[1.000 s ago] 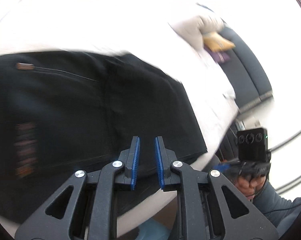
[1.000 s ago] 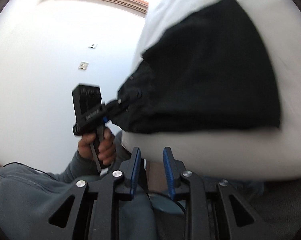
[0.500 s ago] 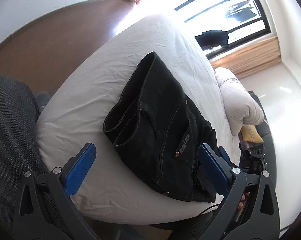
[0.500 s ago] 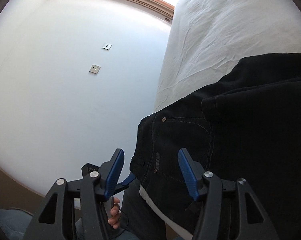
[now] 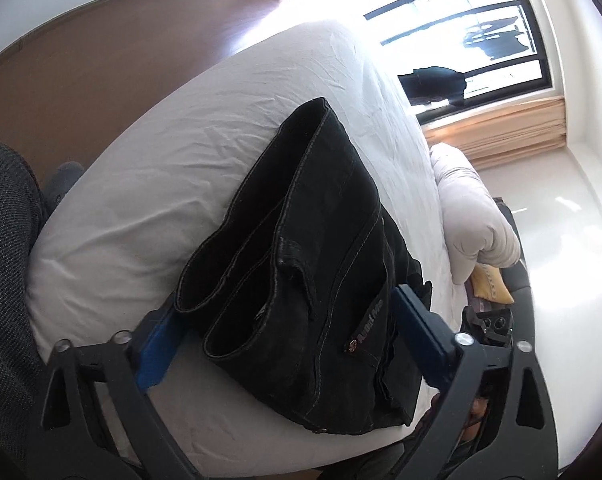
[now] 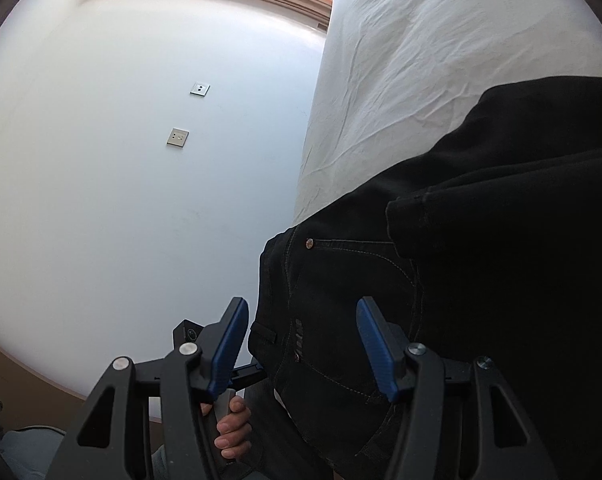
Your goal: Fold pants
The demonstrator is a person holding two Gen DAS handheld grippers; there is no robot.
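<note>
Folded pants point(image 5: 325, 264) lying on bed point(image 5: 173, 184) near its front edge, long axis running front-to-back, hem openings facing L tongs point(image 5: 289, 340). L tongs apart, just been closing, straddling pants w/o pressing. R tongs point(image 6: 301, 344) apart over waistband, not clamping.

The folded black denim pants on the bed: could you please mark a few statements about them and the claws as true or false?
1. The folded black denim pants lie on the white bed sheet. True.
2. The left claw is clamped shut with nothing between its pads. False: its jaws stand wide, having just closed a little, with the pants' leg ends between them.
3. The right claw is open. True.
4. The pants are spread out flat at full length. False: they are folded into stacked layers.
</note>
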